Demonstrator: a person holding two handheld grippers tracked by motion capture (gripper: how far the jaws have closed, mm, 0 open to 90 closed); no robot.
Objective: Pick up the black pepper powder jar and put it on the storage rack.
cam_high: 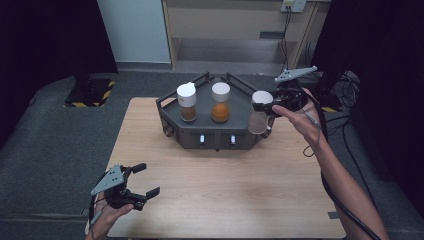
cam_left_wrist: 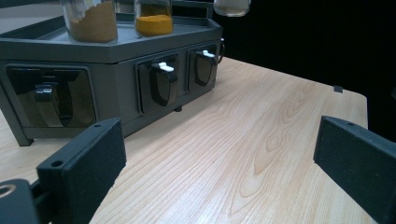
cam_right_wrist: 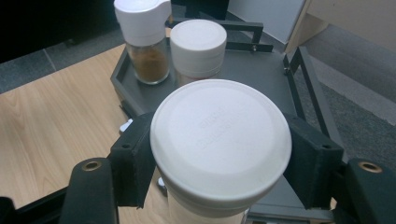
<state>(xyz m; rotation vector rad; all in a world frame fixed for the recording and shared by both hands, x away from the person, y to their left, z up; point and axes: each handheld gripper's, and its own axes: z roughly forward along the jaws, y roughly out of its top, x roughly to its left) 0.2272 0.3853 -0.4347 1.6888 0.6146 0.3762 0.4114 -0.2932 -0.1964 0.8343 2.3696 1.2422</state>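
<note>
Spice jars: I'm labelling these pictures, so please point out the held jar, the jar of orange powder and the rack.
held jar [cam_right_wrist: 219, 140], right gripper view, on its white lid
jar of orange powder [cam_high: 220, 112], high view, on the powder
rack [cam_high: 215, 134], high view, on its front wall

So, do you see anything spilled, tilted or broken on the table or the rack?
Nothing stands out. The two spice jars, brown and orange, stand upright in the grey rack. The right gripper holds a third jar upright by its white lid. No powder lies on the wooden table.

Beyond the left claw [cam_left_wrist: 219, 163], its jaws spread wide over bare table [cam_left_wrist: 261, 135], stands a grey rack [cam_left_wrist: 116, 60] with two spice jars [cam_left_wrist: 91, 21].
</note>
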